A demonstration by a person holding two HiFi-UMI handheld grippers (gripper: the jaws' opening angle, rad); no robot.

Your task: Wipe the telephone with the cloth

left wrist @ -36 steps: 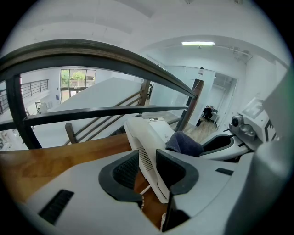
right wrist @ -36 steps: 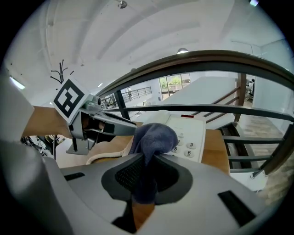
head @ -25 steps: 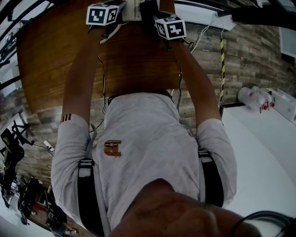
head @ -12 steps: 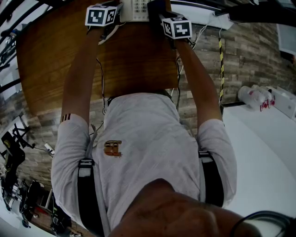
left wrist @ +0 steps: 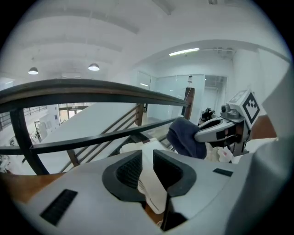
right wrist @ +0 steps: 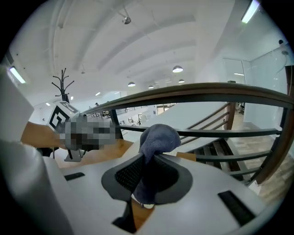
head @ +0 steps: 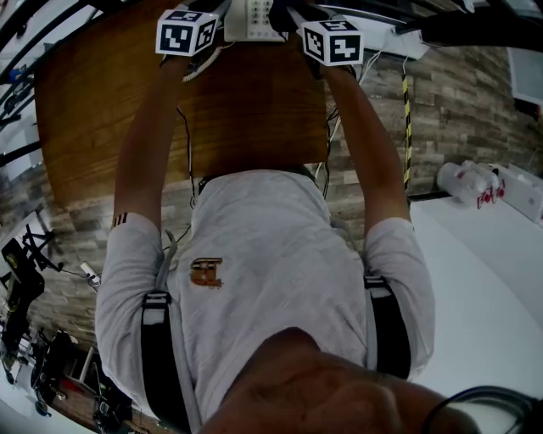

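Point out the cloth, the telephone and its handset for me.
cloth (right wrist: 158,137), right gripper view, bunched blue top above the jaws.
telephone (head: 250,19), head view, white keypad face.
handset (left wrist: 149,176), left gripper view, white strip between the jaws.

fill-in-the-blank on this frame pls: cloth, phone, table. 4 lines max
1. The right gripper has its jaws ___ on the cloth.
2. The cloth is dark ___ in colour.
3. In the head view, the telephone has a ___ casing.
4. The table top is made of brown ___.

Missing words: shut; blue; white; wood
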